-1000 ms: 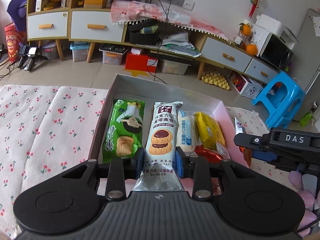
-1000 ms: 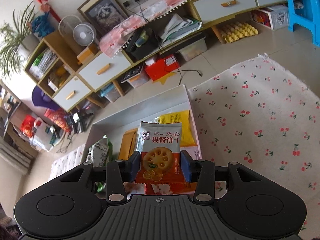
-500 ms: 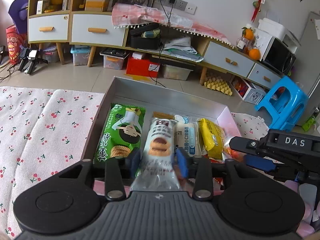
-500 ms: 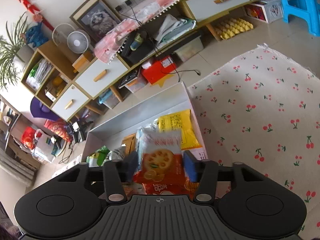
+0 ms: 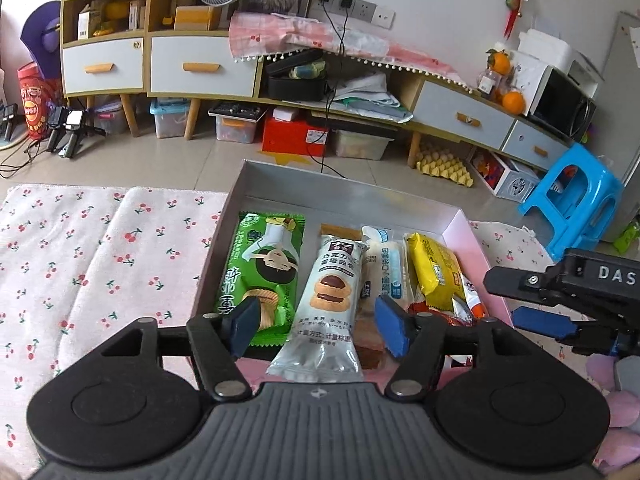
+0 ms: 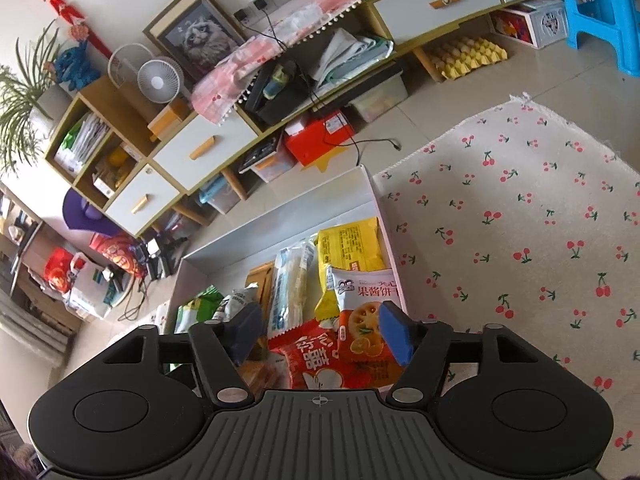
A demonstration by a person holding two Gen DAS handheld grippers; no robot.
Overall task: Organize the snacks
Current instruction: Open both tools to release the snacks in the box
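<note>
Now both grippers hang over the near end of the grey box point(image 5: 352, 196) that sits on the cherry-print cloth point(image 5: 100, 264), and both have just been opening their jaws. The left gripper point(image 5: 318, 330) stands released, its blue pads apart from the white tart-biscuit packet point(image 5: 328, 304) that lies lengthwise between them, its near end hanging over the box's front edge. Just left of that packet lies the green chip packet point(image 5: 264, 272); to its right come a pale white-and-blue packet point(image 5: 386, 266) and a yellow packet point(image 5: 434, 270), all side by side in the box. The right gripper point(image 6: 320, 334) is likewise let go: the orange jam-biscuit packet point(image 6: 366, 332) rests in the box's right near corner, its pads clear of it on the left side, while the right pad sits close at the packet's edge, contact not certain. A red packet point(image 6: 316, 360) lies partly over it.
</note>
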